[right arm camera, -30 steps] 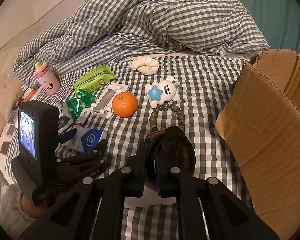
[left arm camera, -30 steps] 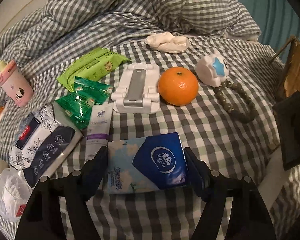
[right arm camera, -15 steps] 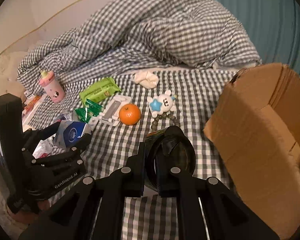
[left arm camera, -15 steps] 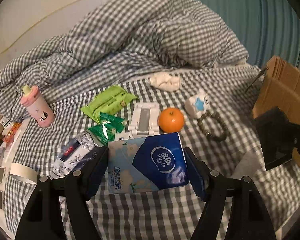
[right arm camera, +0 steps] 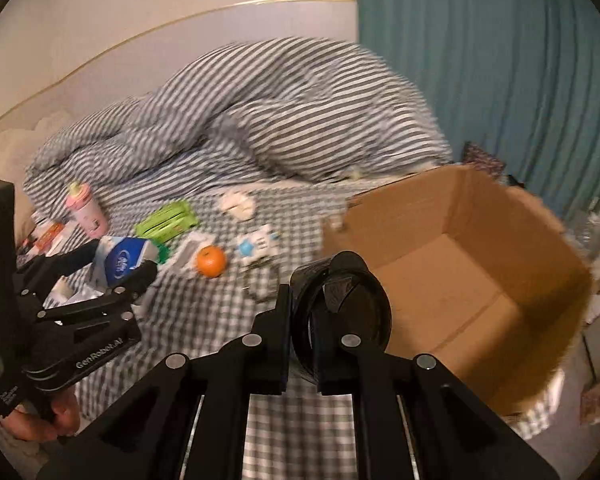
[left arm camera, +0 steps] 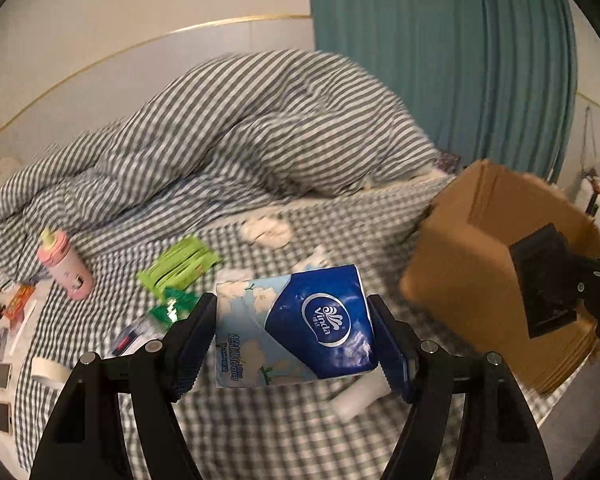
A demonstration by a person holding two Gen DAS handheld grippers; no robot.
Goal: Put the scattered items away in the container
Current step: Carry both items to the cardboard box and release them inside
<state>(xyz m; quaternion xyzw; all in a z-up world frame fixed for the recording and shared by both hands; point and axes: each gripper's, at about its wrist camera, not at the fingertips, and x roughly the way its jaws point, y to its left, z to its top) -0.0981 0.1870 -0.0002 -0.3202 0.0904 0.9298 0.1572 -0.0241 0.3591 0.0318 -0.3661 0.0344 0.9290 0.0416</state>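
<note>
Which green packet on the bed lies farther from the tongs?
The large light-green pack, flat near the pink cup; the darker green sachets sit right at the left tongs.

a big rumpled gingham duvet [left arm camera: 236, 140] is heaped at the far side of the bed, same checked sheet [right arm camera: 204, 312] covers the mattress. teal curtain [left arm camera: 452, 72] hangs far right, plain pale wall with a thin gold trim line [right arm camera: 140, 32] on the far left. everything's a bit motion blurred
</note>
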